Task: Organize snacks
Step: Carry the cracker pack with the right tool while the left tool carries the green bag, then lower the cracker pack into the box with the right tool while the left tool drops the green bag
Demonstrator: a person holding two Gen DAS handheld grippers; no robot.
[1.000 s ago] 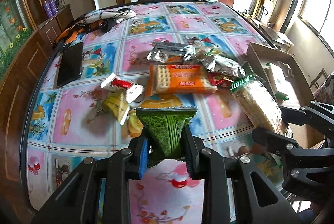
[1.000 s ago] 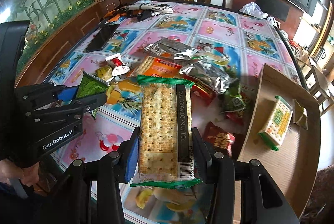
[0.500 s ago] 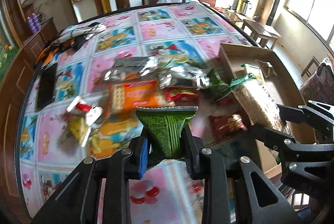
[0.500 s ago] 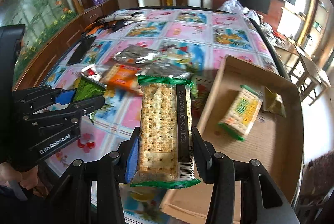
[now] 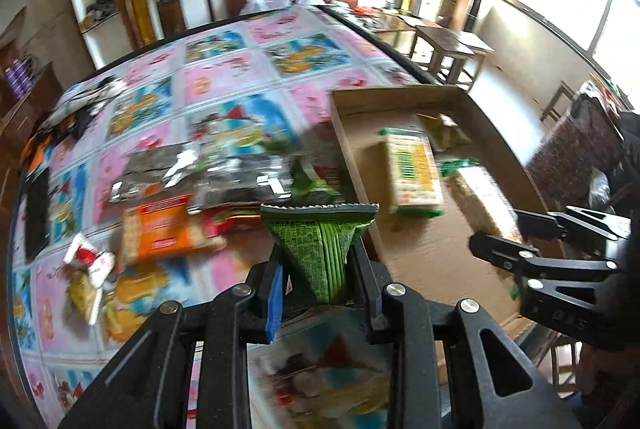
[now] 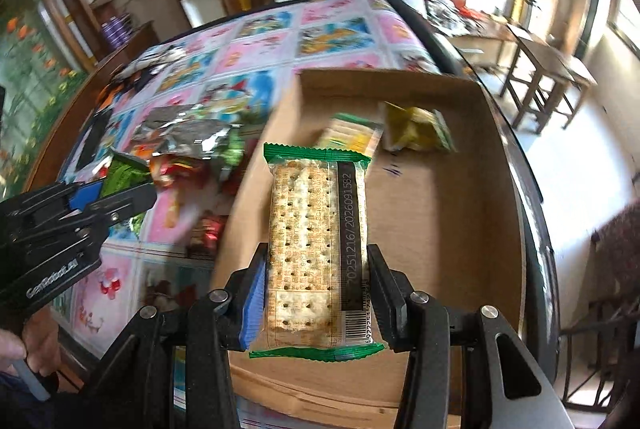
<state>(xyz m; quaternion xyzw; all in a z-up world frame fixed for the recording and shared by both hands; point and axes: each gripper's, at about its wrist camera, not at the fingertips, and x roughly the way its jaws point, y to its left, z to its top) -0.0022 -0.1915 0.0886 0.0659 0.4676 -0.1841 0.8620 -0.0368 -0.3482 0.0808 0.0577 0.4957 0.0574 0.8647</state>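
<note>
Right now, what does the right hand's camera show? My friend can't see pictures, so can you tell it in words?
The right gripper holds a long cracker pack with green ends above an open cardboard box. Two snack packets already lie at the box's far end. To the left, more snacks are scattered on a colourful tablecloth, and the left gripper holds a green packet.

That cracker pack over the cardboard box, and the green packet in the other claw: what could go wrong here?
The cracker pack is held only near its lower end by the right gripper, so it might tip or slip. The green packet in the left gripper hangs near the cardboard box wall and could clip it.
</note>
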